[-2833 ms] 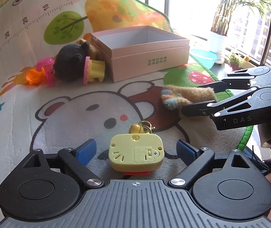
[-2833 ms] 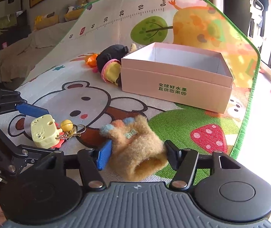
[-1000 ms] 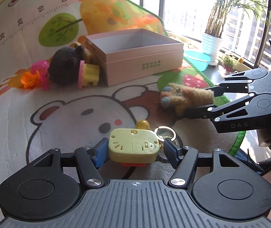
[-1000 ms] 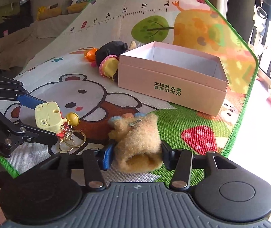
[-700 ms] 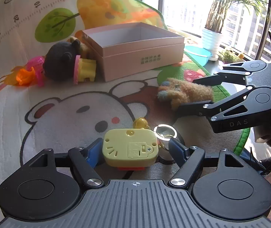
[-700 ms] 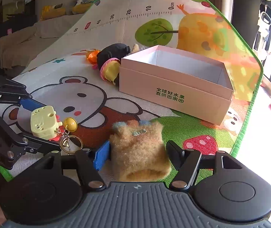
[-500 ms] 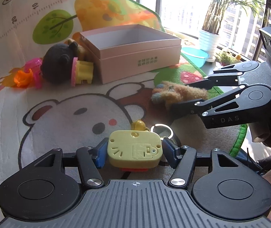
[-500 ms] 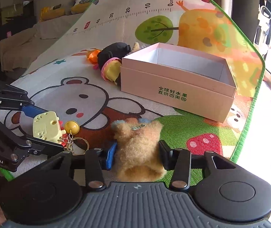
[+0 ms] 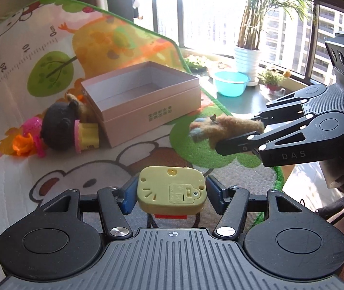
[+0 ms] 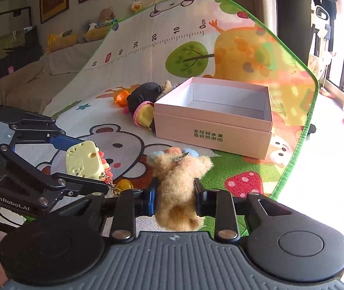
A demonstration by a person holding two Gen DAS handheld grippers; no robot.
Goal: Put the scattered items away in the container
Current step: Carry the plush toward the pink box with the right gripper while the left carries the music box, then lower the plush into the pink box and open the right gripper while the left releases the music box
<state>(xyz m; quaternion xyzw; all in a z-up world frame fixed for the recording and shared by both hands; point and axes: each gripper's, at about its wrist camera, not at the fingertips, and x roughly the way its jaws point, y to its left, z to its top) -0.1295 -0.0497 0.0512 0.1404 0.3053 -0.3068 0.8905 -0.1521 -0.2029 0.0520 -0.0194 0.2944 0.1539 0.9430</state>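
A big play mat (image 9: 51, 164) with a cartoon bear covers the floor. On it stands the pink box (image 9: 145, 101), open at the top and with nothing visible inside. Against the left side of the box lies a black plush doll (image 9: 58, 128) with pink and yellow parts, and beside the doll there is a small orange toy (image 9: 23, 145). Behind the mat, at the window, stand a potted plant (image 9: 246, 55) and a turquoise bowl (image 9: 231, 83).

The right gripper (image 10: 175, 193) is clenched on the tan plush toy (image 10: 179, 176); its jaws have just been closing, and the pads press into the fur on both sides. The toy hangs above the green part of the mat, near the front of the box.

The left gripper (image 9: 169, 193) is clenched on the yellow music box (image 9: 170, 189), which sits between the blue pads, above the bear picture. From it hangs a keychain (image 10: 121, 184) with a yellow ball.
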